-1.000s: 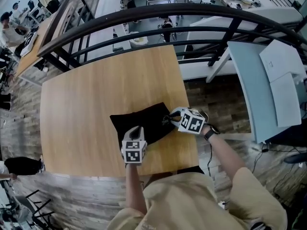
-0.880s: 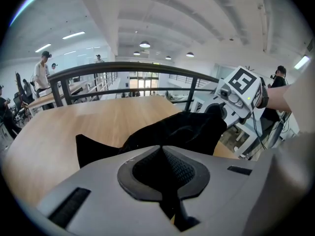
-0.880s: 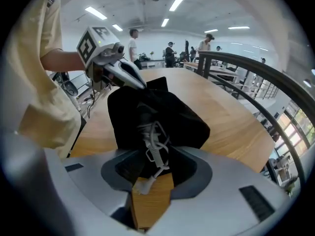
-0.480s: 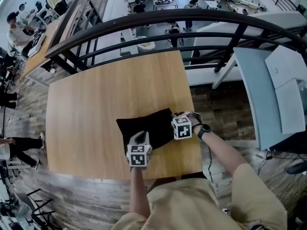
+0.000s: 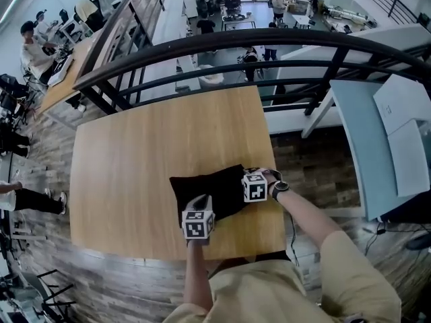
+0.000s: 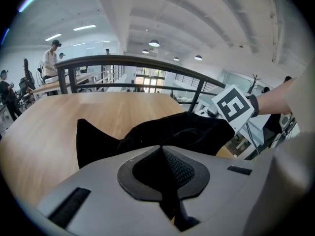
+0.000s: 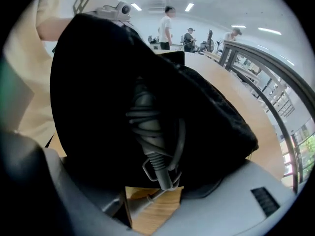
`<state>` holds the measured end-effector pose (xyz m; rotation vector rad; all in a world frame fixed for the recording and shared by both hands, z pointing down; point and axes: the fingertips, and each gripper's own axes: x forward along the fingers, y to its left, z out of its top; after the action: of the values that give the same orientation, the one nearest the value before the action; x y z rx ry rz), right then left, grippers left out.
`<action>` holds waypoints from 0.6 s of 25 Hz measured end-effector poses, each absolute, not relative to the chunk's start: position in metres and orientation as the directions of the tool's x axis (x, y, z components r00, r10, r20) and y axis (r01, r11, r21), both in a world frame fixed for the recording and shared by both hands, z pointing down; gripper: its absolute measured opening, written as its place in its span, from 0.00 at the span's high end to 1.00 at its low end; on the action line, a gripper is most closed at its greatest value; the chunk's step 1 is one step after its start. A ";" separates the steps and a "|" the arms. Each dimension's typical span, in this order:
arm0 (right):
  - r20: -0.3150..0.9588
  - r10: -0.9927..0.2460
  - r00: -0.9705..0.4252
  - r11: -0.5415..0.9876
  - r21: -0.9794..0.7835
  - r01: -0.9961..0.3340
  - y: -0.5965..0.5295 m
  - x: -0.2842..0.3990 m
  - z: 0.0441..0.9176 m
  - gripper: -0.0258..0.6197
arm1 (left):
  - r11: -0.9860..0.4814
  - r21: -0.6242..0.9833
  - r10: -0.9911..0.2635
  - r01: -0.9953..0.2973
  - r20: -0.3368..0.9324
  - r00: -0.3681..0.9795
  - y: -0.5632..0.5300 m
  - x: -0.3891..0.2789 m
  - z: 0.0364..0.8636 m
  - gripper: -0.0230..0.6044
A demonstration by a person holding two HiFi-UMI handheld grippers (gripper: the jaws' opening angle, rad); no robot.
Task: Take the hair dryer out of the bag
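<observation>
Behind the black railing (image 5: 222, 42) the floor drops away to a busy hall below, and on this side a pale wooden worktop (image 5: 135, 167) carries one thing, a black bag (image 5: 209, 190) lying near the person's edge. The left gripper (image 6: 165, 168) has stayed where it was a second ago, its fingers closed tight on a fold of the bag's near side, pinning it down. What has changed is the right gripper (image 7: 152, 195): a second ago it stood just off the bag's right end, and it has now pushed in against the mouth there. Its own view looks straight into the opening, where the hair dryer (image 7: 155, 136) sits still inside, grey, its cord wound round it. The right fingers stand apart with the stiff end of the cord just at the gap, not yet clamped as far as I can judge. So the reach is made; closing and drawing out remain.
</observation>
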<state>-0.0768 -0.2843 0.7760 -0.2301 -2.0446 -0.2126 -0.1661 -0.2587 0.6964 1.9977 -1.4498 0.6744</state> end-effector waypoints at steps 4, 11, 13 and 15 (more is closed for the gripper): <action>0.867 0.038 -0.497 0.972 0.085 0.221 -0.287 -0.078 0.775 0.63 | -0.239 0.154 -0.669 -0.959 0.689 0.278 -0.258 -0.168 0.695 0.93; 0.864 -0.061 -0.499 0.932 0.228 0.281 -0.273 -0.072 0.766 0.69 | -0.232 0.160 -0.663 -0.959 0.696 0.276 -0.252 -0.166 0.694 0.93; 0.860 -0.070 -0.505 0.923 0.248 0.295 -0.269 -0.072 0.757 0.70 | -0.226 0.164 -0.666 -0.960 0.694 0.275 -0.251 -0.167 0.693 0.93; 0.856 -0.072 -0.511 0.914 0.262 0.309 -0.265 -0.072 0.749 0.71 | -0.217 0.170 -0.670 -0.961 0.691 0.273 -0.250 -0.168 0.693 0.93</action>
<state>-0.0725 -0.2652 0.7485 -0.1702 -2.0585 -0.4736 -0.1681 -0.2501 0.6927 1.9687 -1.4635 0.6525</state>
